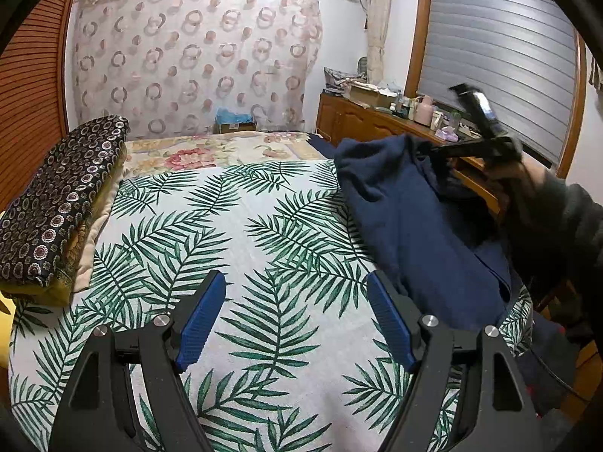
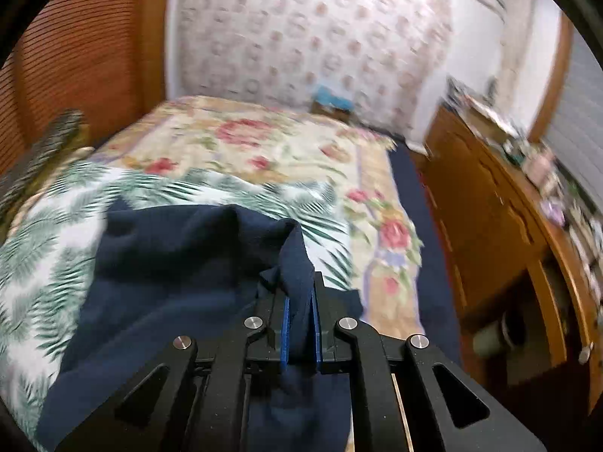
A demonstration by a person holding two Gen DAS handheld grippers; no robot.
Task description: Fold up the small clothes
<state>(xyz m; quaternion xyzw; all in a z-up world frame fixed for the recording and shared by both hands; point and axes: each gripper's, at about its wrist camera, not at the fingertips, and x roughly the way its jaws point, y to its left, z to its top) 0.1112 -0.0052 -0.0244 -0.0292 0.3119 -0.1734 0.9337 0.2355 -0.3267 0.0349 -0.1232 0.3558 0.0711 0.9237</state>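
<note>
Left wrist view. Left tool (image 1: 296, 320): jaws wide apart, nothing between the blue pads (image 1: 201, 324), poised over the palm-leaf cloth (image 1: 233, 233) spread on the bed. Navy garment (image 1: 414, 226): raised at the right side of the bed, its upper part lifted, its lower part draping down onto the leaf cloth. Right tool (image 1: 444, 150): at the garment's top edge, blurred, held by a hand (image 1: 516, 180) in a dark sleeve; whether it is clamped cannot be told from here. Folded dark patterned bedding (image 1: 56, 203): stacked at the left edge of the bed. Floral bedspread (image 1: 222, 150): beyond the leaf cloth. Wooden cabinet (image 1: 361, 120) with clutter on top: along the right wall, under a shuttered window (image 1: 501, 67).

Right wrist view. Right tool (image 2: 299, 324): jaws drawn together on a bunched fold of the navy garment (image 2: 181, 263), cloth pinched between the blue pads (image 2: 285, 331). The rest of the garment hangs left and down over the palm-leaf cloth (image 2: 45, 226). Floral bedspread (image 2: 264, 143) and wooden cabinet (image 2: 490, 218) lie beyond, blurred.
</note>
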